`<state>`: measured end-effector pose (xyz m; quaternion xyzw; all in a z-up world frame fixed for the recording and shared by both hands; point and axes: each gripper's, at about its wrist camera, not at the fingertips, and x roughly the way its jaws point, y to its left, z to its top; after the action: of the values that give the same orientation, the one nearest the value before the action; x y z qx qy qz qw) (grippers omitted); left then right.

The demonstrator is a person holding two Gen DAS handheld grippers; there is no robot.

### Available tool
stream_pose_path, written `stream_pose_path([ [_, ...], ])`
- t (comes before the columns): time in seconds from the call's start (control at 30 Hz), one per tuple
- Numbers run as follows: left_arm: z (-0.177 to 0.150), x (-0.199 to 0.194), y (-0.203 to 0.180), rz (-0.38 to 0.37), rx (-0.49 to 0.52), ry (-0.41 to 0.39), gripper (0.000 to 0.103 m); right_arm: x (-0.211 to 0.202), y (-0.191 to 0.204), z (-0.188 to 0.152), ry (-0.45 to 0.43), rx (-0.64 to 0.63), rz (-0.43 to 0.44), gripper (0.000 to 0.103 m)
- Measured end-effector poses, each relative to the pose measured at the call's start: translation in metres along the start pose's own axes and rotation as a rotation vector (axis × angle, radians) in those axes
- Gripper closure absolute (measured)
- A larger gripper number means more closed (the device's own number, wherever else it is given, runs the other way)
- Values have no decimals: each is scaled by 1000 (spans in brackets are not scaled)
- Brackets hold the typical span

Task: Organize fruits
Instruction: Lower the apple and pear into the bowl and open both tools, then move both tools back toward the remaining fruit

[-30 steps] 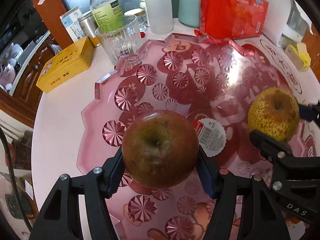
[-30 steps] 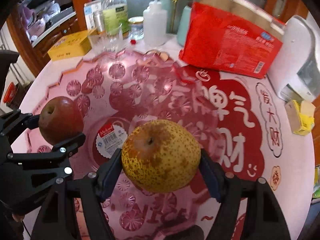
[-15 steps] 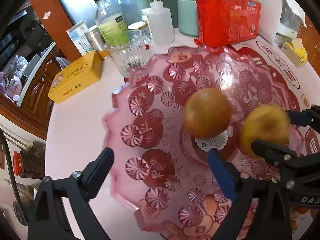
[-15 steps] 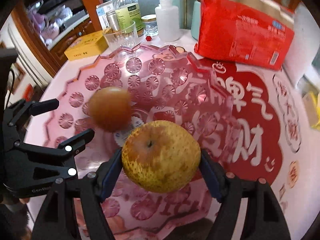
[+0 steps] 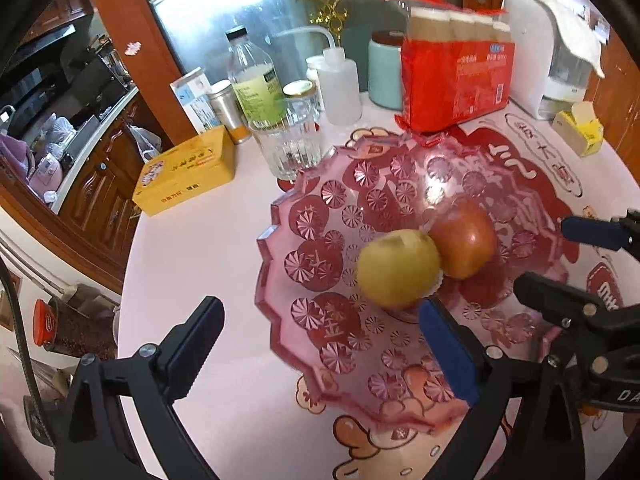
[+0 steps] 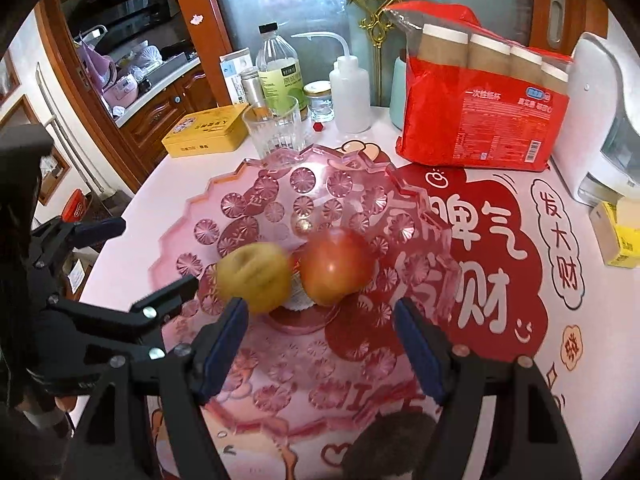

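White round tabletop with red printed characters (image 6: 500, 240) carries a pink faceted plastic fruit dish (image 5: 312, 256), scalloped at its rim. Inside the dish, near its middle, a yellow round pear (image 5: 396, 268) and a reddish apple-like fruit (image 5: 464, 240) lie touching each other. Both claws hang above the near side of the dish: the left gripper (image 5: 320, 340) has its fingers wide apart and empty, and the right gripper (image 6: 320, 336) likewise stands spread, gripping nothing.
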<state>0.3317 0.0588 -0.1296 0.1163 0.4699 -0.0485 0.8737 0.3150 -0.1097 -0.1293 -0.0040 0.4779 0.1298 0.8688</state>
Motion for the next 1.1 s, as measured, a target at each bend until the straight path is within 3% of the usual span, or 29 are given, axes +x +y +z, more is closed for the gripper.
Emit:
stream_pose_path([
  [0.4,-18,-55,9,-106,-96,-73,6,-49,13,-27,-36,13,-61,27],
  [0.67,-28,-99,6,-94,-92,-163,6,-88,9,-36,-122,59,-114,27],
  [0.93,-47,-154,5,-111,-168,-286,6,-137,-4,-50,-213,100,-116,27],
  [1.1,-62,-176,-7,-120,-181,-249,6,-162,-12,-71,-268,105,-104,27],
])
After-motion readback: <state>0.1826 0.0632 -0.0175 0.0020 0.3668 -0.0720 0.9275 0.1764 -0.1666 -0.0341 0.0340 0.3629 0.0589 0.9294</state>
